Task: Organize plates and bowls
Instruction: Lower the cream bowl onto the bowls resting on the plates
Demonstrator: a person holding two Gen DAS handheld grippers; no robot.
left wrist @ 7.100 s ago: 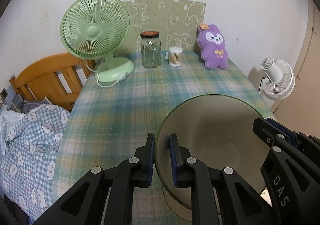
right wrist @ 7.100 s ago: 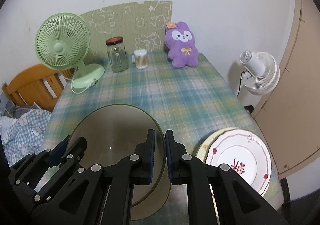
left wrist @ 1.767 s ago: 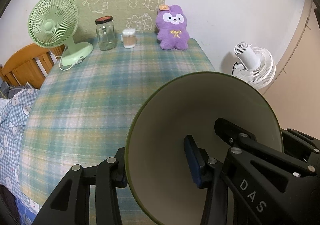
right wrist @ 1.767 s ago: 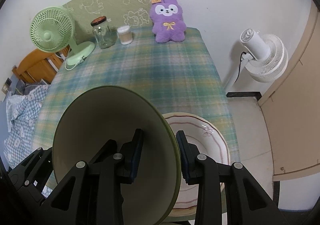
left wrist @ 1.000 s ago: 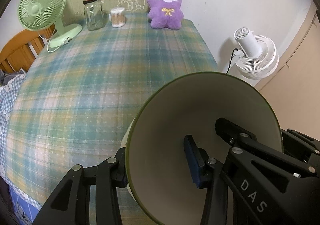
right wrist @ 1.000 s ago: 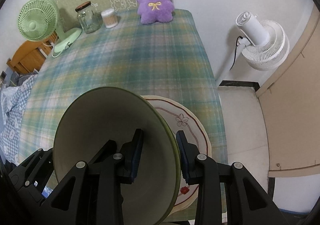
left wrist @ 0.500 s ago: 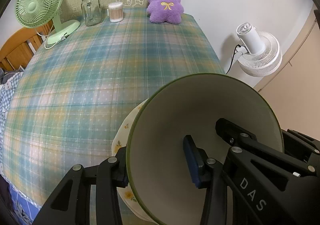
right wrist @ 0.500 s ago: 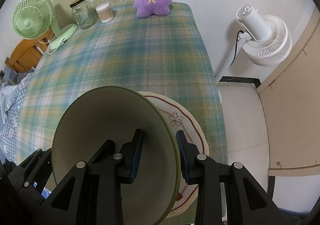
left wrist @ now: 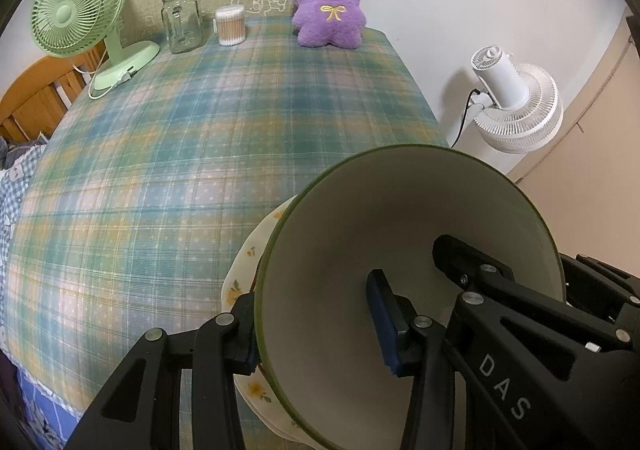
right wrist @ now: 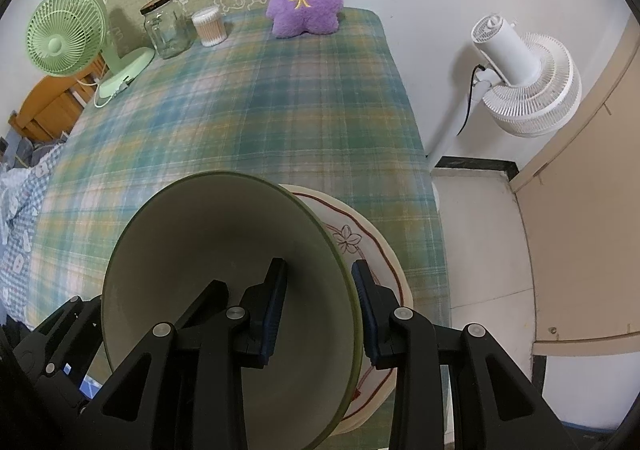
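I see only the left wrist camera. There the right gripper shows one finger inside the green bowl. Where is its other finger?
Observer: In the right wrist view, the other finger of the right gripper sits outside the wall of the bowl, so the fingers straddle the rim.
Operator: Below the bowl I see only the edge of a yellow-flowered plate. What lies under the bowl's right side?
Observer: A red-lined plate with an outlined flower shows past the bowl's right rim.
Operator: Is it near the table edge?
Observer: Yes, it lies close to the right edge of the table, with floor beyond.
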